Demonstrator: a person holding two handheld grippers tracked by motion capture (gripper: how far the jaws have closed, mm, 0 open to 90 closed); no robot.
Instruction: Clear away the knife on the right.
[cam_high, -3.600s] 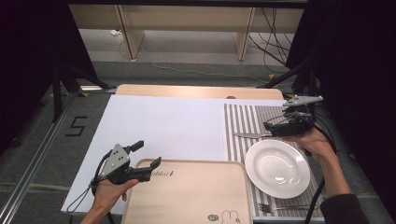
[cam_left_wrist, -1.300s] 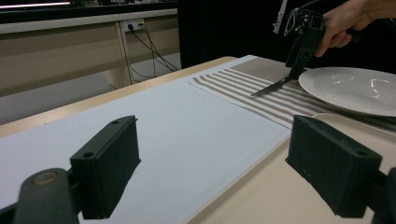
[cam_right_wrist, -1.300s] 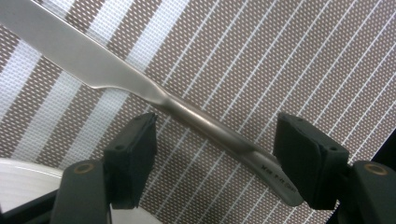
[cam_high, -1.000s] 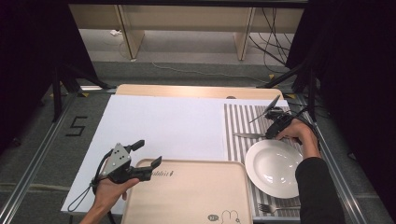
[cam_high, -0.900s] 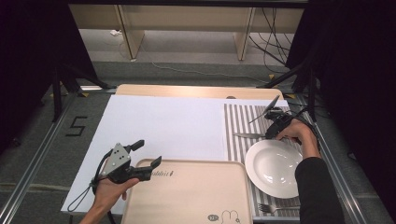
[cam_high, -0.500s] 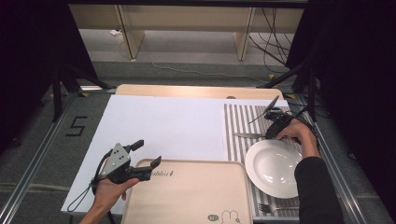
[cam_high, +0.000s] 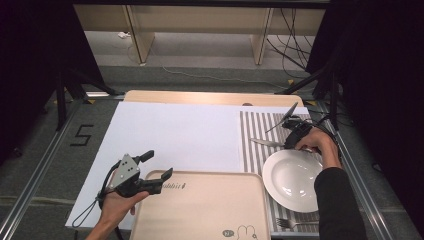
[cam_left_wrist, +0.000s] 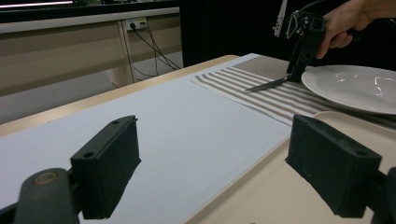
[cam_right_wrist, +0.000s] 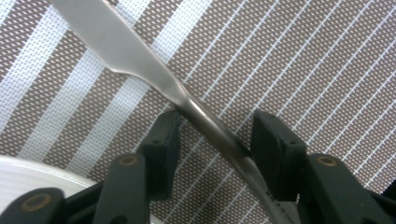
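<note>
A silver table knife (cam_high: 265, 143) (cam_left_wrist: 268, 84) lies on the striped placemat (cam_high: 255, 130) just beyond a white plate (cam_high: 292, 172) (cam_left_wrist: 355, 86). My right gripper (cam_high: 289, 144) (cam_left_wrist: 296, 74) points down at its handle end. In the right gripper view the knife (cam_right_wrist: 121, 46) runs slantwise between the two jaws of my right gripper (cam_right_wrist: 212, 144), which have just been closing around it, with mat still showing on either side. My left gripper (cam_high: 157, 165) (cam_left_wrist: 219, 177) stands open and empty at the far left corner of a tan tray (cam_high: 200, 210) (cam_left_wrist: 261, 196).
A white sheet (cam_high: 175, 130) covers the table's left and middle. A fork (cam_high: 295, 223) lies on the placemat nearer than the plate. The plate's rim (cam_right_wrist: 28, 172) sits close beside my right gripper. Cables and shelf legs stand beyond the far edge.
Since the oldest frame my right hand has come down and leftward from beside the plate onto the knife. Over the last second it holds still. My left gripper has not moved.
</note>
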